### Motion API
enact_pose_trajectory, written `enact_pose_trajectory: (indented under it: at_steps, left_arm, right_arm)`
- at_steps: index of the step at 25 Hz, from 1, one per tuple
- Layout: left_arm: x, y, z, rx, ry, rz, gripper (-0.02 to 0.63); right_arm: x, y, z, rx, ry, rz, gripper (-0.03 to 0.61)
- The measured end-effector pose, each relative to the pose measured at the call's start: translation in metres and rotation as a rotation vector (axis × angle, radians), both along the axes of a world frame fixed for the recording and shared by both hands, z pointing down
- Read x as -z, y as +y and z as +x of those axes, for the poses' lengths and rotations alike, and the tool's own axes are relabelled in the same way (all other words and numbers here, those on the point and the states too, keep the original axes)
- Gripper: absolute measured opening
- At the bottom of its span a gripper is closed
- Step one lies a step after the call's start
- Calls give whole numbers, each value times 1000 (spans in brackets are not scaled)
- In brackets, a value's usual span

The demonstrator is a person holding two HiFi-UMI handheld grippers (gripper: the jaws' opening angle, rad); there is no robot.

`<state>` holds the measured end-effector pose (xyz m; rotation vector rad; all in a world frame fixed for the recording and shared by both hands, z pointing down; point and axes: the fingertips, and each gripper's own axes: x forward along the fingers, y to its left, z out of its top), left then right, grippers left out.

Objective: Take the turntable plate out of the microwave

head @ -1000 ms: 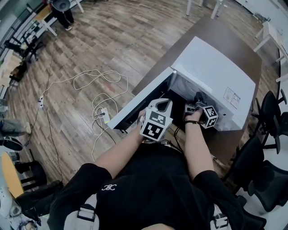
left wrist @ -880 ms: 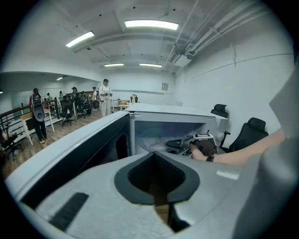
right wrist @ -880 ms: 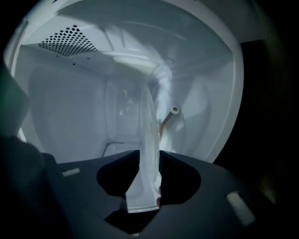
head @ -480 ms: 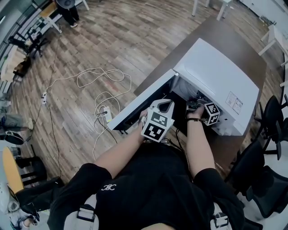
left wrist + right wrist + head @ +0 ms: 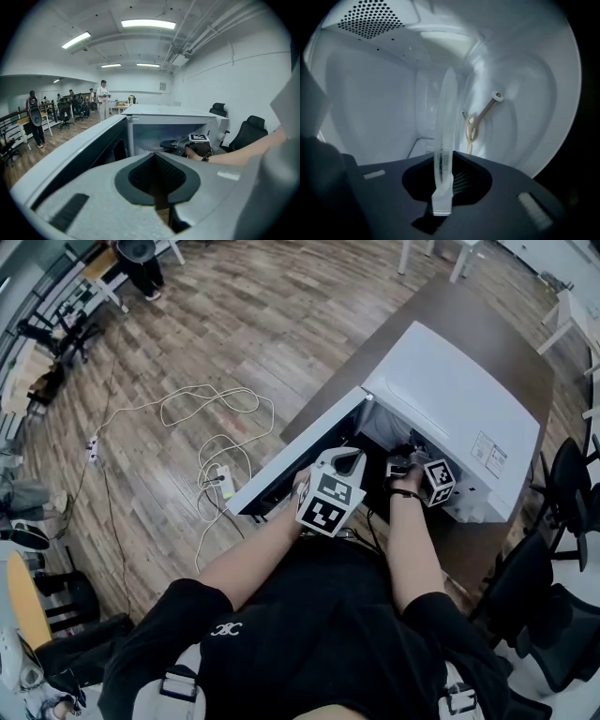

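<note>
The white microwave (image 5: 450, 390) stands on a brown table with its door (image 5: 281, 460) swung open to the left. My right gripper (image 5: 409, 448) reaches into the cavity. Its jaws have just been closing, and the clear glass turntable plate (image 5: 445, 117) stands edge-on between them, so the right gripper (image 5: 443, 164) is shut on the plate's rim. From the left gripper view the plate (image 5: 144, 149) shows as a pale disc low in the cavity, with the right gripper (image 5: 166, 144) at its edge. My left gripper (image 5: 154, 157) is shut and empty, and the left gripper (image 5: 349, 457) hovers by the door.
A cream roller ring (image 5: 480, 117) lies on the cavity floor behind the plate. A white cable and power strip (image 5: 214, 479) lie on the wooden floor at the left. Black office chairs (image 5: 562, 484) stand to the right. People (image 5: 103, 98) stand far across the room.
The right gripper has shifted slightly at the microwave's mouth. The left gripper has stayed by the door.
</note>
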<state>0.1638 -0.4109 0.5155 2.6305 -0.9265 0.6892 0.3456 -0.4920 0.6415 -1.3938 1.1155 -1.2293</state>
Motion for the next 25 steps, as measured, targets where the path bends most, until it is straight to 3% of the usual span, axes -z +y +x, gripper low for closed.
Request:
enact_pose_trajectory:
  at_steps: [9,14,25]
  left_arm:
    - [7,3,-1,-35,33,9,8]
    - [13,4,-8,-37,40,8,8]
    - [12,17,-16,-67,83,-28,8]
  right_arm:
    - [12,17,-8,52,34,74,40]
    - [43,29,-22,60,0,131,40]
    - [72,87,-50,110,24,148,41]
